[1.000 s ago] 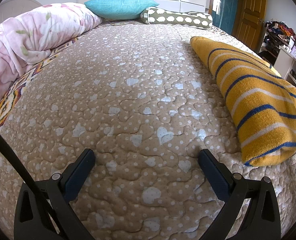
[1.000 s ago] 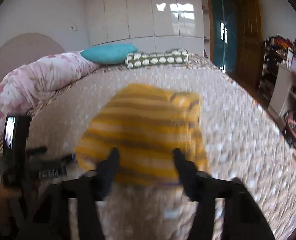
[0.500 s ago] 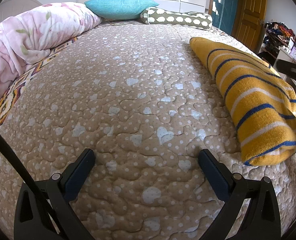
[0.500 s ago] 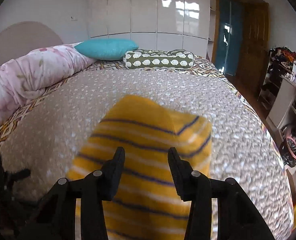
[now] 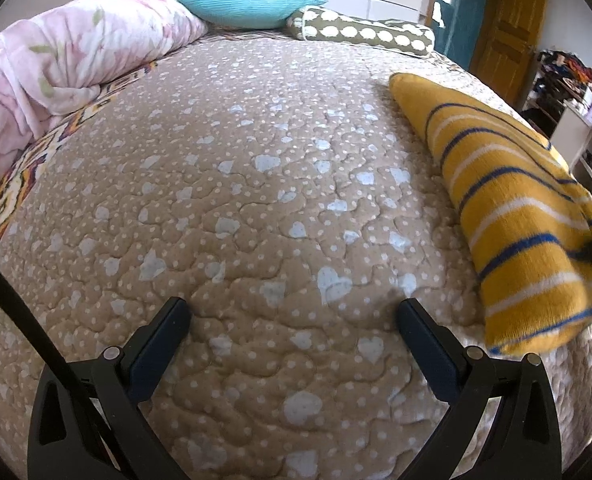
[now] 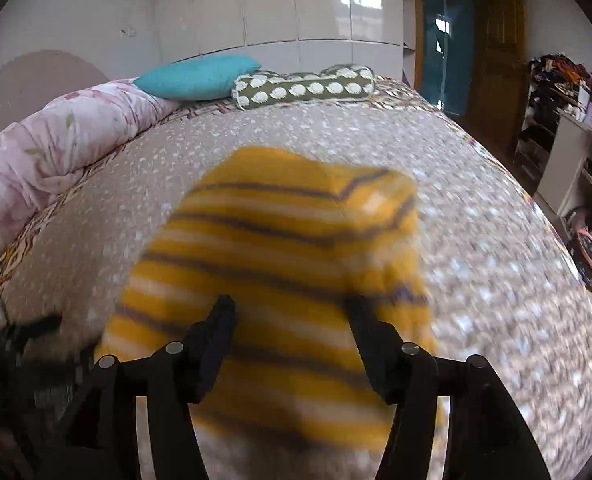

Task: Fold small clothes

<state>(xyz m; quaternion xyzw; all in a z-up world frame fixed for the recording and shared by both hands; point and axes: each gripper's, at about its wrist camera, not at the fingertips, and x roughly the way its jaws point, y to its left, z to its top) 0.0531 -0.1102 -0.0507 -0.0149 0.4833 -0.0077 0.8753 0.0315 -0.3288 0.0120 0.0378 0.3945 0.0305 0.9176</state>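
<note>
The left tongs (image 5: 294,312) hang spread wide over the quilted bed (image 5: 256,184), holding nothing. The folded yellow striped garment (image 5: 511,216) lies on the bed at their 2 o'clock. The right tongs (image 6: 290,310) are spread too, poised over that garment (image 6: 292,248), pinching nothing; this view is blurred.

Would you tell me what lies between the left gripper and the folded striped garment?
Only bare quilted bedspread, as the left wrist view shows: the open left gripper points at it, with the yellow striped garment off to its right.
</note>
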